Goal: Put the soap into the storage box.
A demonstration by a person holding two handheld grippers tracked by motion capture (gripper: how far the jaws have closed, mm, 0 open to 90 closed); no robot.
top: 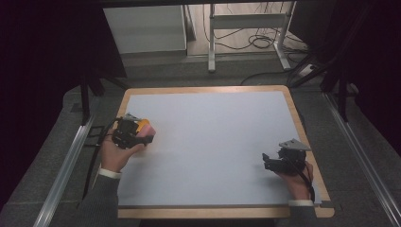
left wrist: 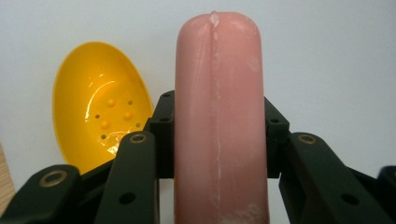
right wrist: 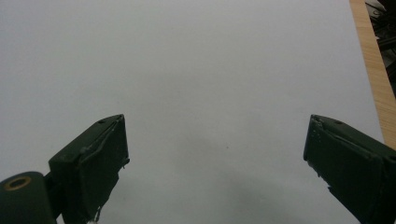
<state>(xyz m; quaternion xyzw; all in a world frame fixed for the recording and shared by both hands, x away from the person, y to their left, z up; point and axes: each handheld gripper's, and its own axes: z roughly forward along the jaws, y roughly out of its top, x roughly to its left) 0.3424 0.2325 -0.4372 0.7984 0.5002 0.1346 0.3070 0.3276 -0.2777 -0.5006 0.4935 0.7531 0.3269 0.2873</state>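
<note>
My left gripper [left wrist: 219,135] is shut on a pink sausage-shaped piece [left wrist: 218,93], which stands up between the jaws and reaches past their tips. In the high view that gripper [top: 142,134] sits at the left edge of the mat, with the pink piece [top: 148,127] poking out. A yellow oval dish [left wrist: 100,109] with small bumps and holes lies on the mat just behind the left jaw; in the high view the dish [top: 141,124] peeks out beside the gripper. My right gripper [right wrist: 215,154] stands open over bare mat, and in the high view it [top: 267,160] is at the right front.
A pale blue mat [top: 208,142] covers a wooden board [top: 302,127] on the table. Metal rails [top: 66,165] run along both sides. Beyond the table stand a white cabinet [top: 142,28] and a desk frame with cables [top: 255,38].
</note>
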